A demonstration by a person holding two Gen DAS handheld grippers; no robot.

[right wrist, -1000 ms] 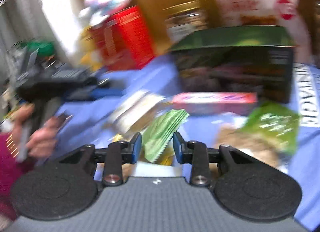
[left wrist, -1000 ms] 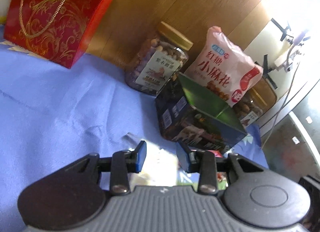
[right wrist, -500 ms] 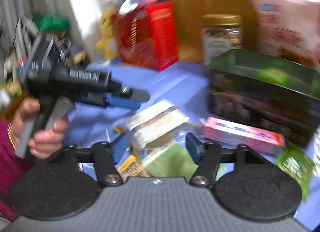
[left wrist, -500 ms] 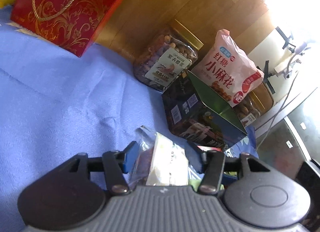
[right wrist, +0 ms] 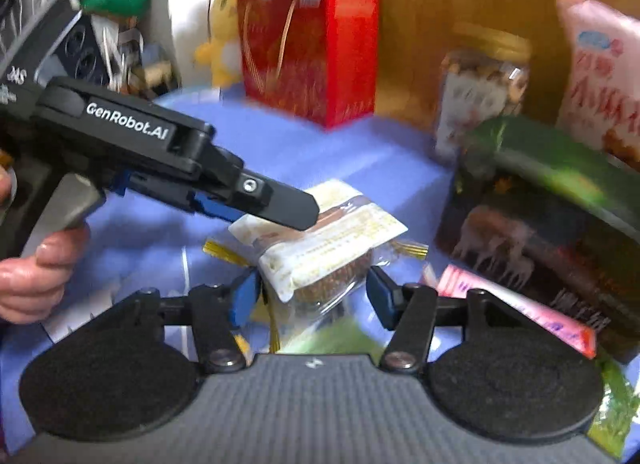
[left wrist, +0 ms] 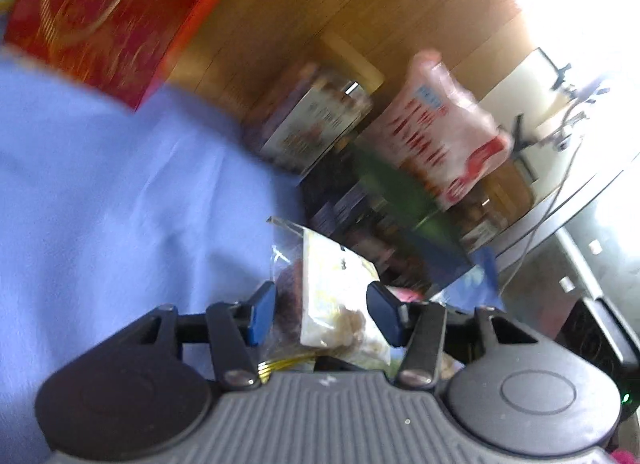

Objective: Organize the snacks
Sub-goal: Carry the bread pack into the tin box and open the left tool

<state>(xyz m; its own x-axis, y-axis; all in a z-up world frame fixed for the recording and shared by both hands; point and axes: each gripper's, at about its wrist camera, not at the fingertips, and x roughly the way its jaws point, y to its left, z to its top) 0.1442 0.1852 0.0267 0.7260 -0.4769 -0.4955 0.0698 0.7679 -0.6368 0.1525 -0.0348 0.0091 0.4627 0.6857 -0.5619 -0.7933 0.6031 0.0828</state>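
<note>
A clear-wrapped snack cake packet (left wrist: 336,284) with a cream label sits between the blue pads of my left gripper (left wrist: 322,314). The jaws are closing and both pads touch the wrapper. In the right wrist view the same packet (right wrist: 328,240) is tilted above the blue cloth (right wrist: 340,144), with the left gripper (right wrist: 296,212) over its far end, held by a person's hand (right wrist: 32,276). My right gripper (right wrist: 312,296) straddles the packet's near end; its jaws are closing, with thin gaps at the pads.
A dark box with a green lid (right wrist: 540,208) stands to the right, with a pink flat packet (right wrist: 516,308) and a green packet (right wrist: 612,404) before it. Behind are a nut jar (right wrist: 480,92), a pink-white snack bag (right wrist: 600,84) and a red gift bag (right wrist: 308,52).
Both grippers were almost shut and empty, then opened wide. The cake packet has come between both pairs of pads and the jaws have narrowed on it. The right view has swung left.
</note>
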